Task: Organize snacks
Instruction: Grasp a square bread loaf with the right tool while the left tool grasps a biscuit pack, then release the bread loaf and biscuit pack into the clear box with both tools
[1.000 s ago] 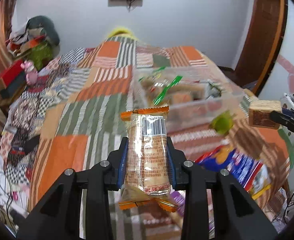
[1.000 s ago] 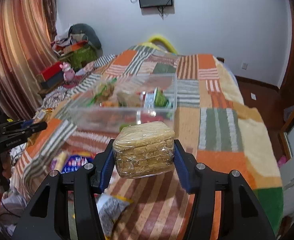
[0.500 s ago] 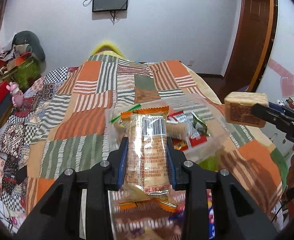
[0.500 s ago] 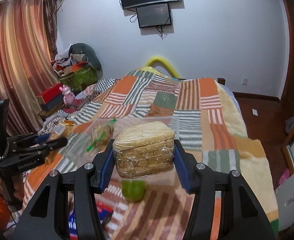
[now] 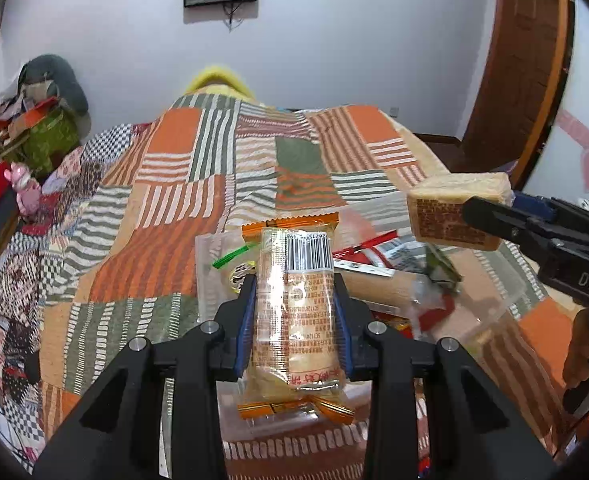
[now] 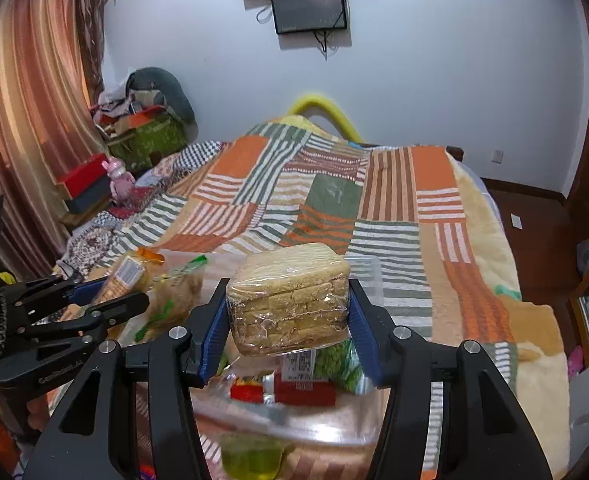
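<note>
My left gripper [image 5: 294, 320] is shut on an orange-edged clear cracker packet [image 5: 294, 304], held above a clear plastic bin [image 5: 206, 272] of snacks on the bed. My right gripper [image 6: 288, 316] is shut on a clear-wrapped stack of brown biscuits [image 6: 290, 300], also over the bin [image 6: 370, 272]. In the left wrist view the right gripper [image 5: 470, 216] shows at the right with the biscuit stack [image 5: 446, 212]. In the right wrist view the left gripper [image 6: 134, 292] shows at the left with the cracker packet [image 6: 128, 276].
The bin holds several packets: red [image 6: 294, 390], green [image 6: 338, 364] and a clear bag with green strip [image 5: 234, 256]. A green jelly cup [image 6: 250, 460] lies by the bin's near side. The patchwork bedspread [image 5: 174, 184] stretches beyond. Clutter and boxes [image 6: 134, 128] stand at the left wall.
Both grippers have moved forward and lower toward the bin, which now lies right under the held packets. Both grips are unchanged.
</note>
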